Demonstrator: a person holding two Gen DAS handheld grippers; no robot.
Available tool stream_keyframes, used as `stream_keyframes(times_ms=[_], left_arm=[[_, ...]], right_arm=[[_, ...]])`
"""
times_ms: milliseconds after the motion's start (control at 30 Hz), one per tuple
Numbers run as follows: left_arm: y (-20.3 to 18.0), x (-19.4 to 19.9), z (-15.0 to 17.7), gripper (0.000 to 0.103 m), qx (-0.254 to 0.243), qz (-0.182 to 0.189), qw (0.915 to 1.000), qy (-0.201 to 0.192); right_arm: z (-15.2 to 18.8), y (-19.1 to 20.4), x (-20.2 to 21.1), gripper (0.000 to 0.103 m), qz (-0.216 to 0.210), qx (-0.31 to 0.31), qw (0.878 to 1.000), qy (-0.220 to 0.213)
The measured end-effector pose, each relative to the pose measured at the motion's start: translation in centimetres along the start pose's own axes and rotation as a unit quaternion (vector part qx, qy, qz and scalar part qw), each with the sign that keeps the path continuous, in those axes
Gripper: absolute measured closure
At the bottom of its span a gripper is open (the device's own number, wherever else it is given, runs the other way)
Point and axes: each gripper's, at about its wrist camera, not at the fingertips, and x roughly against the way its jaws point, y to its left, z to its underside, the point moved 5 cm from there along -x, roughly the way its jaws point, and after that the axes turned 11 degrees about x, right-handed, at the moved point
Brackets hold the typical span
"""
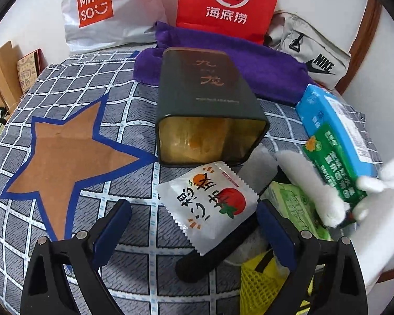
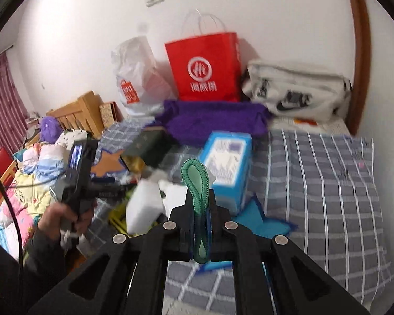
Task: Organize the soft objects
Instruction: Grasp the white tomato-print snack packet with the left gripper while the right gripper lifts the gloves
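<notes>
Nearest the left wrist lens, the left gripper (image 1: 194, 232) is hanging with its two blue-padded fingers spread wide and nothing between them. Beyond its left finger, a brown star with a blue border (image 1: 68, 155) is lying flat on the checked bedcover (image 1: 134, 260). Just past the gap, a white snack packet (image 1: 210, 204) printed with a tomato is resting on the cover, its lower right edge overlapping a black handle-like shape that is hard to identify. Behind the packet, a dark tin (image 1: 210, 105) is lying on its side with its open mouth facing the camera. Further back, a purple towel (image 1: 249, 63) is spreading out before a red paper bag (image 1: 226, 2). To the right, a blue box (image 1: 333, 123) and a green box (image 1: 336, 168) are partly covered by something white and fluffy (image 1: 317, 183), blurred and cut off by the frame edge.

From the right wrist view, the person's hand (image 2: 73, 212) is gripping the left tool at far left. Centrally, the right gripper (image 2: 201, 210) is pinching a green fabric loop (image 2: 195, 176) with its fingers closed tight; the loop's lower end is vanishing between the fingers. What the loop belongs to is not visible. Behind it, the blue box (image 2: 228, 162) is standing on the cover.
</notes>
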Motion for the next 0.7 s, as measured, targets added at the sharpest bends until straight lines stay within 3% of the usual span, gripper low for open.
stream_keyframes(times_ms=[67,100,167,333,400,433,467,500,567,633,700], left_arm=[[-0.1,0.0,0.0,0.009,-0.006,-0.003,0.9999,-0.007],[-0.2,0.0,0.1,0.019,-0.014,-0.005,0.9998,-0.009],[-0.4,0.0,0.2,0.028,-0.027,-0.013,0.9995,-0.013],[-0.6,0.6,0.2,0.065,-0.031,0.012,0.9994,-0.01],[-0.4,0.9,0.2,0.072,-0.029,0.017,0.9994,-0.011],[-0.3,1.1,0.1,0.076,-0.027,0.02,0.9994,-0.011],[-0.1,1.3,0.1,0.078,-0.025,0.023,0.9994,-0.011],[0.1,1.5,0.0,0.081,-0.022,0.026,0.9994,-0.011],[0.4,1.8,-0.1,0.083,-0.02,0.027,0.9994,-0.013],[0.7,2.2,-0.1,0.085,-0.02,0.022,0.9994,-0.015],[0.8,2.6,-0.2,0.086,-0.019,0.023,0.9994,-0.018]], right_arm=[[1.6,-0.3,-0.7,0.096,0.006,-0.001,1.0,0.026],[2.3,-0.5,-1.1,0.096,0.006,-0.003,0.999,0.037],[3.8,-1.3,-1.9,0.096,0.011,-0.013,0.998,0.06],[6.2,-3.5,-4.0,0.094,0.035,-0.033,0.994,0.094],[6.9,-3.9,-4.8,0.089,0.039,-0.032,0.993,0.104],[7.0,-4.0,-5.0,0.085,0.039,-0.031,0.993,0.105],[7.0,-4.1,-5.1,0.072,0.04,-0.029,0.994,0.103],[7.0,-4.1,-5.2,0.052,0.044,-0.024,0.994,0.097],[6.8,-4.0,-5.1,0.033,0.062,-0.011,0.994,0.088],[6.4,-3.9,-5.2,0.032,0.064,-0.006,0.995,0.074],[5.9,-3.4,-5.9,0.021,0.043,-0.003,0.997,0.064]])
